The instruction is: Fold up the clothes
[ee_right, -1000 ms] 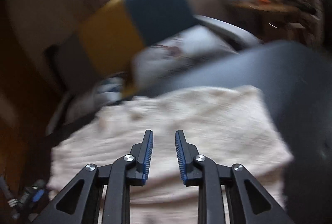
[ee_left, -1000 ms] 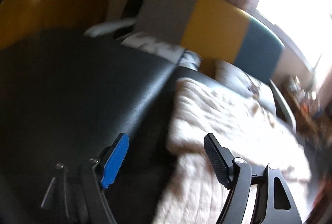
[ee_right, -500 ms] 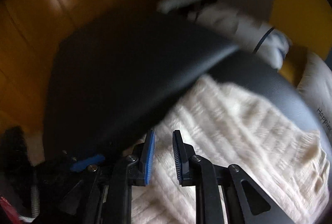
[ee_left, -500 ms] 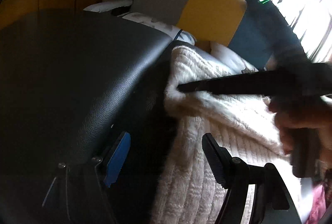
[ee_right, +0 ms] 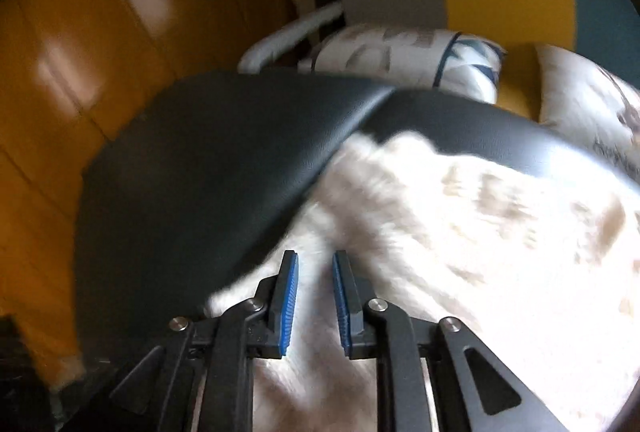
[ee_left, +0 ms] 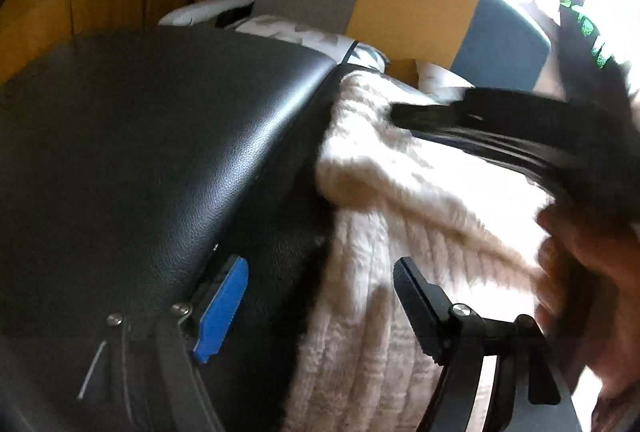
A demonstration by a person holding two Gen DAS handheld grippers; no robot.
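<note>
Left wrist view: the left claw (ee_left: 316, 306) is spread and opening, one finger over the black padded surface (ee_left: 140, 152), the other over the cream knitted sweater (ee_left: 400, 200), nothing pinched. The sweater lies on the right part of that surface, its left edge rolled into a thick fold. The right claw (ee_left: 404, 111) reaches in from the right to the far fold, a hand (ee_left: 592, 272) behind it.

Right wrist view: the right claw (ee_right: 314, 296) is nearly pressed together, a narrow gap showing; whether it pinches knit I cannot tell. The sweater looks soft, bulky and limp, likely light and not slippery; the rolled edge seems the best hold. Writing on the far-right cushion (ee_right: 592, 112) is too blurred to read
</note>
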